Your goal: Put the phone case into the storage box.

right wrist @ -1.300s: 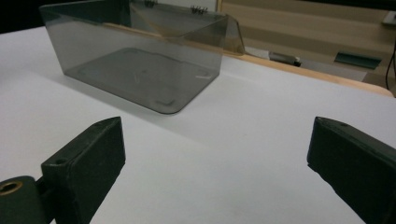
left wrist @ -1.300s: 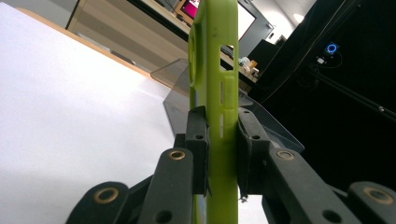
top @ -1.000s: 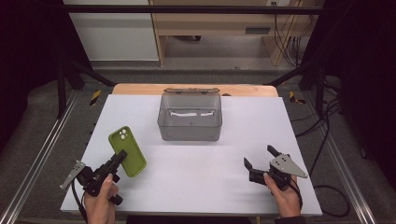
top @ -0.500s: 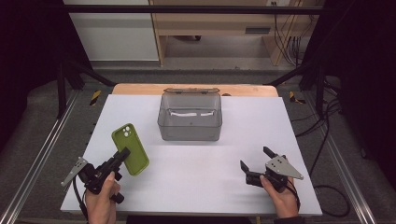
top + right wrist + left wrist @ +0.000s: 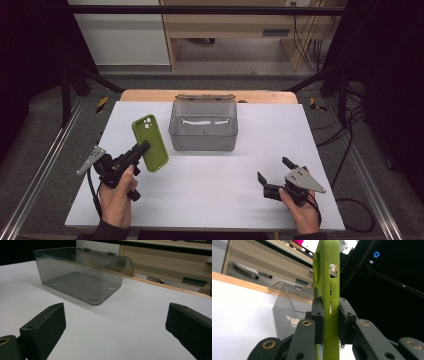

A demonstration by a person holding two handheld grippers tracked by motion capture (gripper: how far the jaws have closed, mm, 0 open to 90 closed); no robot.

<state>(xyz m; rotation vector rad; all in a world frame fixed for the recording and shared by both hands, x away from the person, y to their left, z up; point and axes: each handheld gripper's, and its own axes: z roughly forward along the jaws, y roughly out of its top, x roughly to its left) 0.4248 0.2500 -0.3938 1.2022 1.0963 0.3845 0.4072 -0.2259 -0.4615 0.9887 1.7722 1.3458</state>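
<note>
A lime-green phone case (image 5: 149, 142) hangs above the white table at the left, its camera cutout at the top. My left gripper (image 5: 143, 148) is shut on its lower edge; in the left gripper view the two pads press both faces of the phone case (image 5: 329, 285), seen edge-on. A clear grey plastic box (image 5: 203, 124) with its lid open stands at the table's middle back, to the right of the case. My right gripper (image 5: 272, 170) rests near the front right, open, nothing between its jaws; the right gripper view looks toward the box (image 5: 80, 275).
The white table (image 5: 210, 195) has a wooden strip (image 5: 150, 94) along its far edge. Metal rails run along both sides, and cables lie on the floor at the right. A wooden bench stands behind the table.
My left gripper has lifted the green phone case off the table and carried it up and toward the box. The right gripper has stayed about where it was.
</note>
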